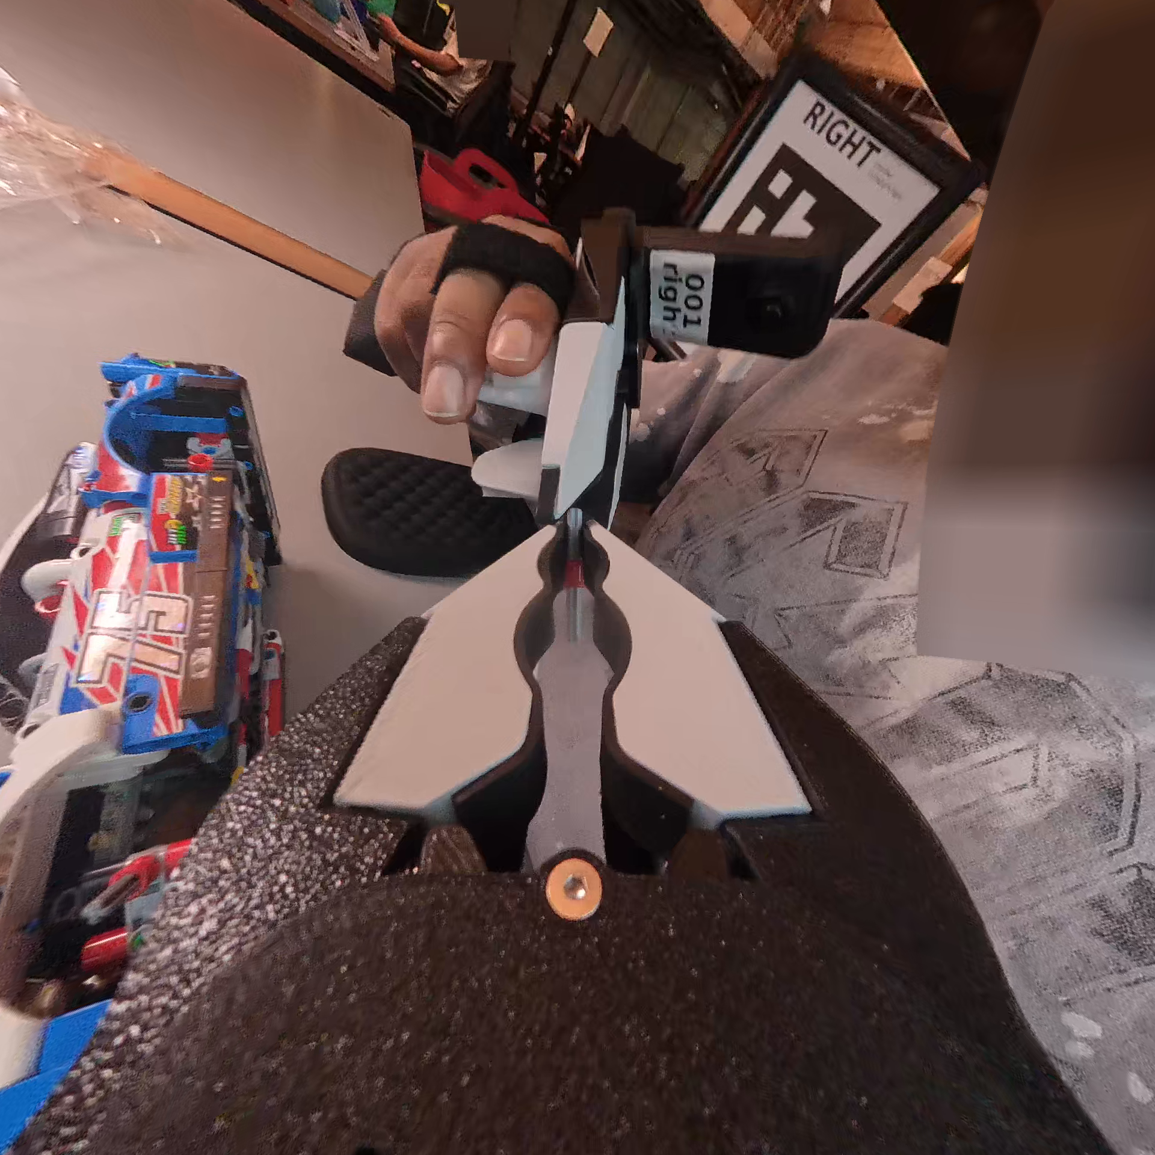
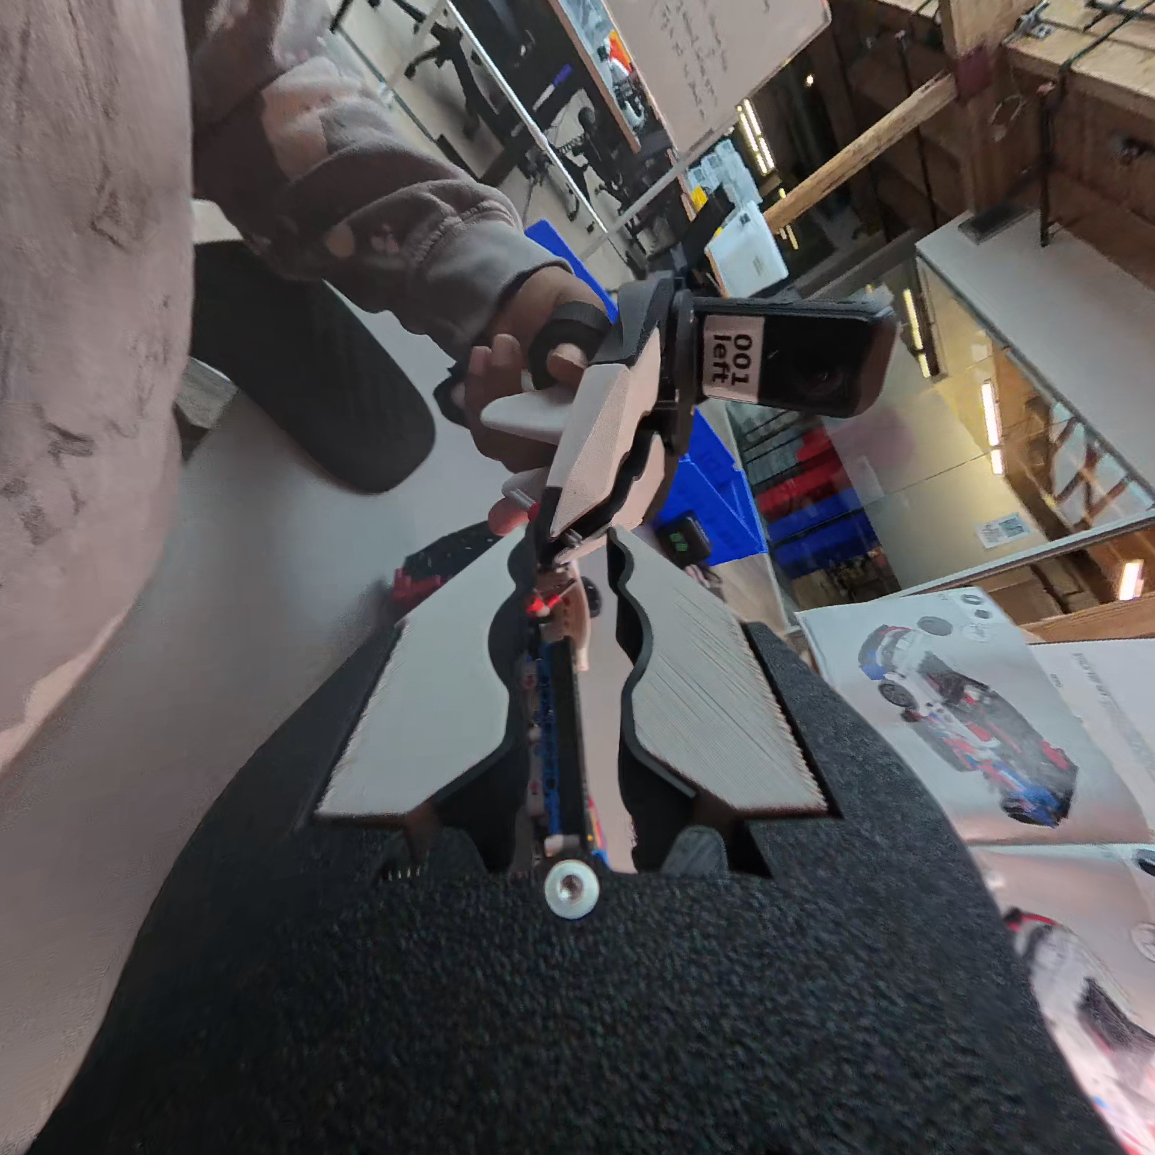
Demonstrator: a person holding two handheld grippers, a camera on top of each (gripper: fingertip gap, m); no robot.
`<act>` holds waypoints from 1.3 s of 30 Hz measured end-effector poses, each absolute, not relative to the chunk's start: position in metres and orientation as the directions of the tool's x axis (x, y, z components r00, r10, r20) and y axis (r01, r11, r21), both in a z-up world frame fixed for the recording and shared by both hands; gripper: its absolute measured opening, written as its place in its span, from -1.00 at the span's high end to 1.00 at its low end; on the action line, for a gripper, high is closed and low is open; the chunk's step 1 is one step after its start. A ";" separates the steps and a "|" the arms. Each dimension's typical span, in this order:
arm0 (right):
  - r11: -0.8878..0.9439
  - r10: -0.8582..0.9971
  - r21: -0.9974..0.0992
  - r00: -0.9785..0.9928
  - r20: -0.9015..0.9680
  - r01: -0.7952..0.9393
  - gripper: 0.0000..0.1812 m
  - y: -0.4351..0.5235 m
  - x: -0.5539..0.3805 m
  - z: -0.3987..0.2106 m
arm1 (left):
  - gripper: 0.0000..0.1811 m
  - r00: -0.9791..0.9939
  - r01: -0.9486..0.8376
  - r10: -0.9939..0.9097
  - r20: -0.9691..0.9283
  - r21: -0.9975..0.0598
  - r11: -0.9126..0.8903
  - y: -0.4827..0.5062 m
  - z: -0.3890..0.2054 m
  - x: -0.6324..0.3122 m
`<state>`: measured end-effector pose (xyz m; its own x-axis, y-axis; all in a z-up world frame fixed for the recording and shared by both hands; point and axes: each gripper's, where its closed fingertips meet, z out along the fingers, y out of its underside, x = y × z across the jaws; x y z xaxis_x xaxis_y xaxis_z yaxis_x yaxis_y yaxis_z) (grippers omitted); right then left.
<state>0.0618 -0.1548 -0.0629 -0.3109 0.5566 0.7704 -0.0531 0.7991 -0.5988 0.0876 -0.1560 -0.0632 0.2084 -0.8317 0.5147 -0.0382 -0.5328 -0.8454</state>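
Observation:
My left gripper (image 1: 572, 532) is shut on a thin grey axle with a red bush (image 1: 573, 594), held in the air above a white table (image 1: 262, 206). My right gripper's tips (image 1: 564, 509) meet the axle's far end; a hand (image 1: 450, 325) holds it. In the right wrist view my right gripper (image 2: 569, 553) has its fingers apart, with the left gripper's tip (image 2: 565, 531) and the red bush (image 2: 541, 604) between them. A blue and black brick strip (image 2: 553, 719) shows in that gap; I cannot tell whether it is held.
A blue, white and red toy brick race car (image 1: 144, 594) lies left of my left gripper. A printed booklet (image 2: 937, 706) lies at right. A black mesh pad (image 1: 412, 512) sits at the table edge, blue bins (image 2: 712, 487) beyond. A crumpled clear bag (image 1: 44, 156) is far left. Only a small space, under 4 cm, lies between the two pairs of fingers.

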 end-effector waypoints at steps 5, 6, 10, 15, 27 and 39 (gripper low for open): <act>0.853 0.497 -0.517 -0.191 0.847 -0.070 0.87 -0.149 0.061 -0.056 | 0.97 0.192 0.065 -0.813 0.550 -0.833 -0.549 -0.153 -0.055 0.084; 0.871 0.473 -0.488 -0.161 0.866 -0.064 0.88 -0.148 0.063 -0.056 | 0.96 0.204 0.087 -0.807 0.555 -0.831 -0.549 -0.152 -0.054 0.086; 0.879 0.469 -0.476 -0.117 0.875 -0.036 0.90 -0.147 0.071 -0.055 | 0.97 0.227 0.155 -0.788 0.573 -0.819 -0.552 -0.151 -0.053 0.093; 0.839 0.541 -0.544 -0.105 0.834 0.003 0.90 -0.136 0.073 -0.065 | 1.00 0.313 0.155 -0.763 0.565 -0.823 -0.546 -0.136 -0.065 0.094; 0.471 0.841 -0.826 -0.440 0.315 0.310 0.90 -0.116 0.109 -0.166 | 0.82 0.669 -0.077 -0.724 0.169 -0.953 -0.294 -0.140 -0.099 0.043; 0.623 0.669 -0.535 -0.743 -0.014 0.571 0.96 -0.160 0.131 -0.259 | 0.78 0.733 -0.155 -0.670 0.118 -0.930 -0.333 -0.156 -0.147 0.049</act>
